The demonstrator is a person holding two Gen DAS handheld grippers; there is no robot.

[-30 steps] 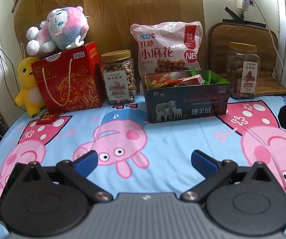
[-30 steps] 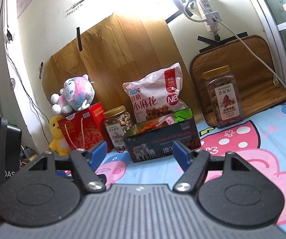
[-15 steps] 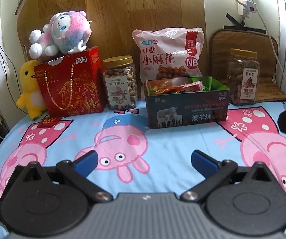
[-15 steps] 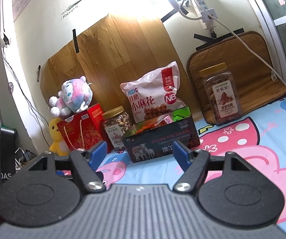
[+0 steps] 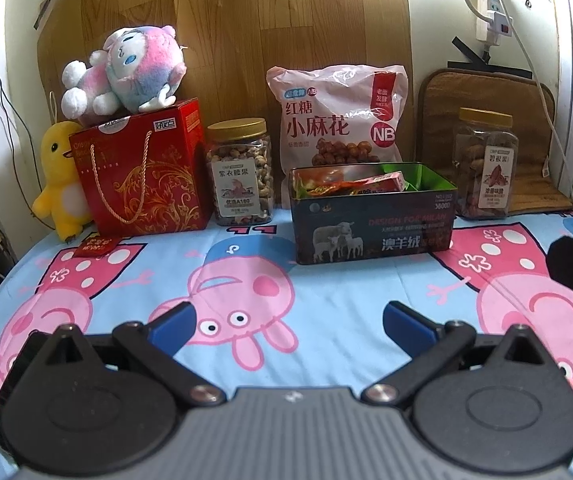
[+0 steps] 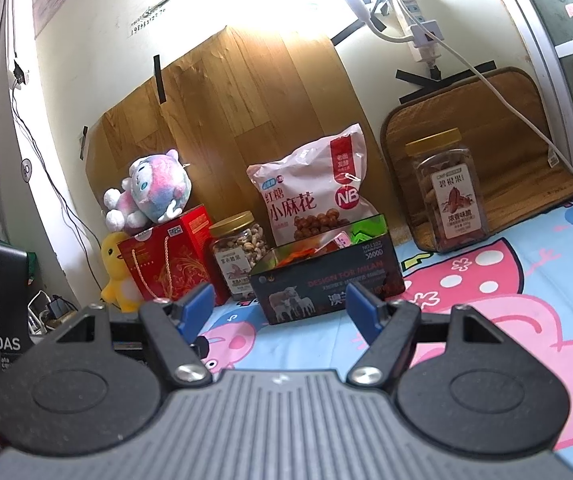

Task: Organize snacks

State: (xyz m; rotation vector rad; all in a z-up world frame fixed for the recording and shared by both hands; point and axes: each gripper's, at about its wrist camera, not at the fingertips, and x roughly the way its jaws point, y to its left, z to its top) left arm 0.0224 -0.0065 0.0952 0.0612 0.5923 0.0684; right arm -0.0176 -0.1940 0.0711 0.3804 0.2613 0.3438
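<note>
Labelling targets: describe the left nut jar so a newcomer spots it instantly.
Start at the wooden board leaning on the back wall. At its foot, between the red gift box and the dark open tin, stands the nut jar. Unlike the other gold-lidded jar far right, it holds pale nuts.

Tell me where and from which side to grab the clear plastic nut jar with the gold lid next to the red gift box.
Grip the clear plastic nut jar across its body, below the gold lid, coming from the front. It stands upright between the red gift box and the dark open tin, so its front is the freest side.
</note>
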